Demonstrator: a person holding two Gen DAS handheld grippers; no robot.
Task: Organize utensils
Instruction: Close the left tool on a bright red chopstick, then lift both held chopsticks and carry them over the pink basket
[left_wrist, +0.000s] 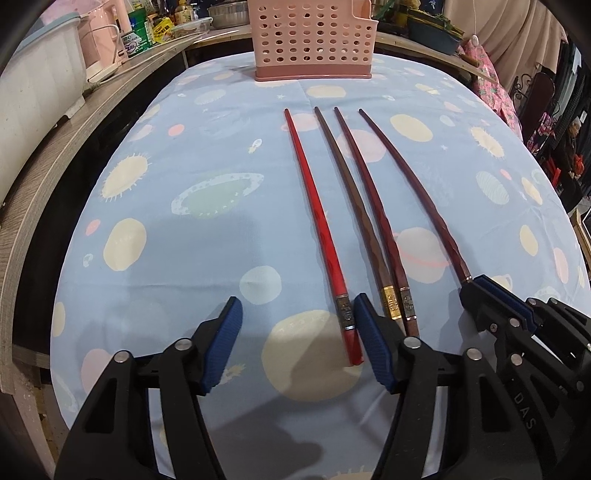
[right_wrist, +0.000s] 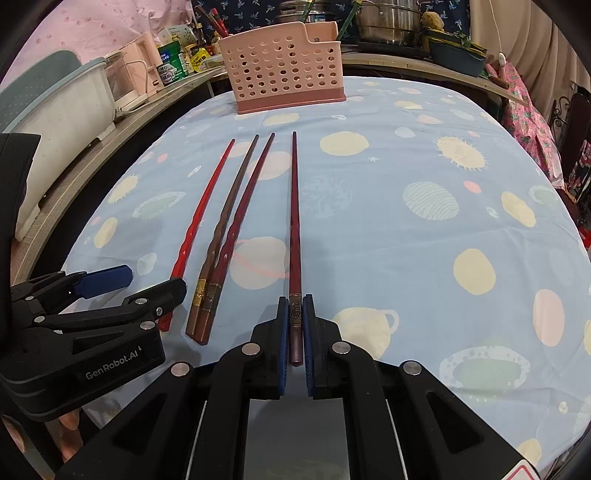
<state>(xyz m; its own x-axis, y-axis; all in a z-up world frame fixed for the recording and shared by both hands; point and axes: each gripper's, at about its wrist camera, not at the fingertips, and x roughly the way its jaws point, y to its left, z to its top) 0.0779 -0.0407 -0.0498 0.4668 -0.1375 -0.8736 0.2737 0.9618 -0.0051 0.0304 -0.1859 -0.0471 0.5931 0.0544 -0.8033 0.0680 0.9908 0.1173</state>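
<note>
Jaws of the right gripper (right_wrist: 295, 332) are clamped on the banded butt end of a dark maroon faceted chopstick (right_wrist: 294, 221), its blue ribbed pads (right_wrist: 308, 332) pressing both sides of the handle while the rest of the stick lies along the light blue planet-print tablecloth (right_wrist: 406, 258). Just to its left, the left gripper (left_wrist: 297, 339) stands with its jaws apart around the thick end of a bright red chopstick (left_wrist: 314, 221); the stick lies close against the right-hand blue pad (left_wrist: 373, 343), and the other pad is well clear, so nothing is pinched. Between the red and the maroon sticks lie two more on the cloth, touching each other near their handles: a brown chopstick with a gold band (left_wrist: 354, 206) and a dark red chopstick with a silver band (left_wrist: 373, 206). All four point away toward a pink perforated plastic utensil basket (right_wrist: 284, 70), which stands upright at the far edge of the cloth, well apart from their tips. Behind it a wooden counter (right_wrist: 424, 68) carries pots and packets.
</note>
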